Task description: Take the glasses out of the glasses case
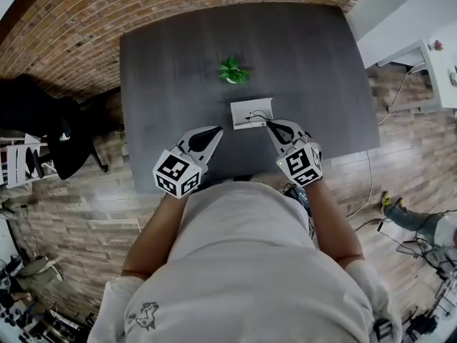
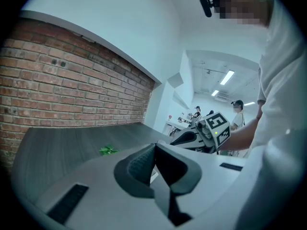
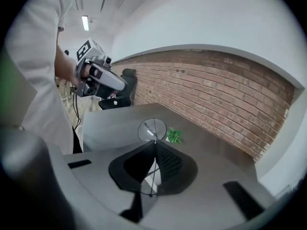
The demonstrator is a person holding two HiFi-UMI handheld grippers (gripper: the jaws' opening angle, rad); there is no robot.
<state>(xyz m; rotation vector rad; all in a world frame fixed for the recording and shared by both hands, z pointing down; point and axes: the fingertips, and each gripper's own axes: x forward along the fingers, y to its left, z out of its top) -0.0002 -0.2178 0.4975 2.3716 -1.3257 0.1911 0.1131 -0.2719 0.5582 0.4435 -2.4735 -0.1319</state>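
A white glasses case (image 1: 246, 111) lies on the dark grey table (image 1: 171, 63), near its front edge. My right gripper (image 1: 270, 123) is shut on thin wire-framed glasses (image 1: 255, 116), holding them just above the case's right end. In the right gripper view one round lens (image 3: 152, 130) sticks up past the closed jaws, and a thin arm of the frame runs down between them. My left gripper (image 1: 216, 130) hovers left of the case, jaws together with nothing in them. In the left gripper view its shut tips (image 2: 154, 145) point across the table, and the right gripper (image 2: 201, 134) shows beyond them.
A small green plant (image 1: 233, 71) stands behind the case, mid-table. A black chair (image 1: 50, 131) sits off the table's left side and a white desk (image 1: 435, 63) at the far right. A brick wall (image 2: 72, 90) runs behind the table. People stand far off in the room.
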